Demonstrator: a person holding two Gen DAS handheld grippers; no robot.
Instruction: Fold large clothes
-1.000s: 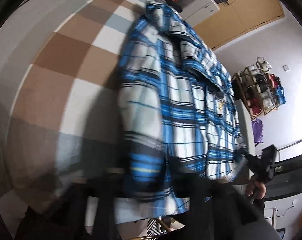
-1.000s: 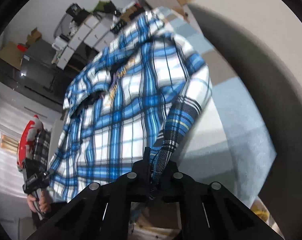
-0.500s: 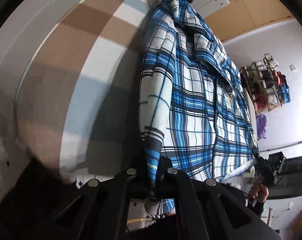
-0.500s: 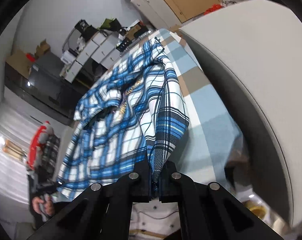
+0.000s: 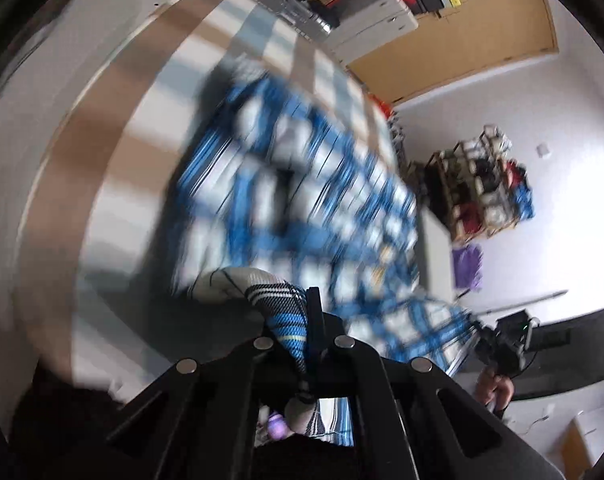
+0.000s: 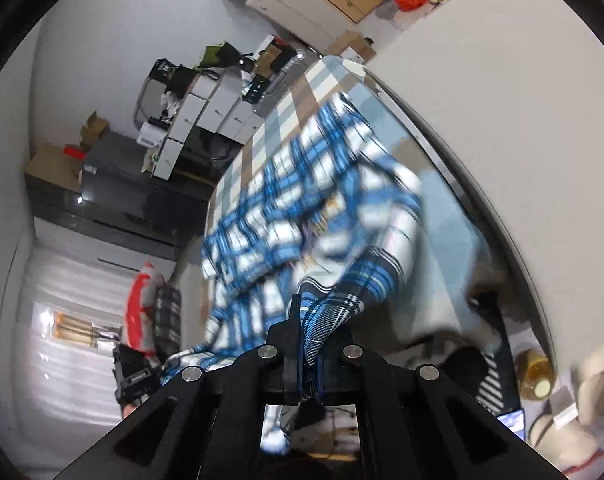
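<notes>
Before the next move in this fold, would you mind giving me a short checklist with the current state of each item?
1. Left gripper clamped on the plaid shirt: ok, striped cloth is pinched between its fingers.
2. Right gripper clamped on the shirt: ok, cloth runs down between its fingers.
3. Shirt over the checked tablecloth, not off the edge: ok for the far part; the near hem is lifted.
4. Shirt lying flat and smooth: cannot tell, both views are motion-blurred.
5. Collar and sleeves positioned for the fold: cannot tell, blurred.
6. Both grippers at the same height: cannot tell.
</notes>
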